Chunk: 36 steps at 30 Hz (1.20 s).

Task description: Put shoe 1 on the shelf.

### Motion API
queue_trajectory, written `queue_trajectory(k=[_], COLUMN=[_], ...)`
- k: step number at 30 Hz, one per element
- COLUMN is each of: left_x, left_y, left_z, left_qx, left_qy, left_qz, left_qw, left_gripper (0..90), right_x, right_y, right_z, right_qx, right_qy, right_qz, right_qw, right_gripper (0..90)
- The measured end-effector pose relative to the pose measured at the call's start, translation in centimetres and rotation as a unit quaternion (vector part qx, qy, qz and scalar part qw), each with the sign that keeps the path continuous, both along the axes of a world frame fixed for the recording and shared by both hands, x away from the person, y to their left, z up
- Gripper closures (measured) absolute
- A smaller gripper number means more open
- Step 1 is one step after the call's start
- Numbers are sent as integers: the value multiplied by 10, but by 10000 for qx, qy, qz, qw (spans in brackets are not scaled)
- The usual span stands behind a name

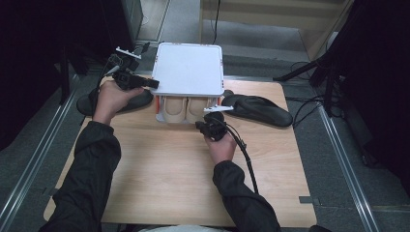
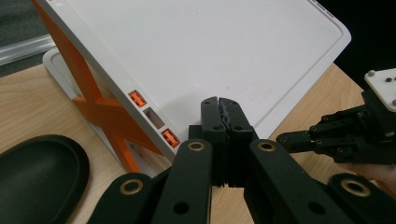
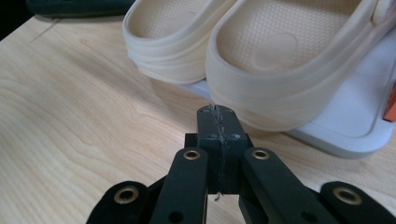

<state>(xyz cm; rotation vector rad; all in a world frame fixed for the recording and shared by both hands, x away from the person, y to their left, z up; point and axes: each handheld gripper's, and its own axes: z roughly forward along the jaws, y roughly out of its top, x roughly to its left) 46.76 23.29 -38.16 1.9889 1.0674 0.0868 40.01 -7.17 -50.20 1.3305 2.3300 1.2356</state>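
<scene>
A recording lab: tripod legs (image 1: 309, 67), floor rails (image 1: 29, 164), dark curtains.

no readable text or labels anywhere

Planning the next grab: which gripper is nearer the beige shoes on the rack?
Right. The right gripper sits shut just before the beige shoes, jaw tips almost at a heel. The left gripper, also shut, is at the rack's top left edge.

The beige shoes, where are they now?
In the high view the beige shoes sit side by side on the lower shelf of the white rack, just beyond the right gripper.
</scene>
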Motion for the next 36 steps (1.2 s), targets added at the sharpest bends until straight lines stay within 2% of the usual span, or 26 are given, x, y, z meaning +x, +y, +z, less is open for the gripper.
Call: queue_trajectory(k=[3,6,7,9,12,14,16,17,18,22,24,29,30,31,36], left_x=[-1,-2,-5,-8,-14,-18,-22,-22,-26,-35,-37,-47,-47,-49,-48], left_y=[1,3,5,6,9,13,16,16,18,25,27,39,39,42,47], left_z=[2,4,7,11,15,17,19,19,20,21,21,14,14,12,1], left_qx=[-65,-160,-259,-255,-346,-402,-393,-393,-369,-318,-325,-309,-309,-273,-234], left_qy=[95,98,140,132,103,87,119,119,49,8,-4,-48,-48,-71,-37], left_qz=[-76,-32,-12,-7,114,229,259,259,340,488,537,811,811,839,996], left_qw=[9999,9998,9996,9996,9993,9989,9988,9988,9987,9983,9980,9962,9962,9961,9947], left_gripper=[872,848,796,744,617,564,514,495,486,458,454,447,443,437,442], right_x=[-4,-9,-13,-17,-23,-28,-32,-32,-36,-48,-53,-59,-59,-63,-73], right_y=[-4,-8,-12,-17,-26,-34,-42,-42,-49,-64,-69,-76,-76,-79,-84], right_z=[3,6,9,12,18,22,26,26,29,30,29,34,34,36,37], right_qx=[46,73,100,135,213,272,393,393,405,622,672,693,693,661,616], right_qy=[-31,-74,-52,-10,26,-24,44,44,99,-24,-16,-140,-140,-235,-311], right_qz=[65,110,188,243,351,389,465,465,461,468,504,630,630,665,755], right_qw=[10000,9999,9998,9996,9992,9989,9981,9981,9981,9970,9965,9955,9955,9953,9948], right_gripper=[895,887,878,857,815,750,665,665,617,585,575,547,547,534,520])
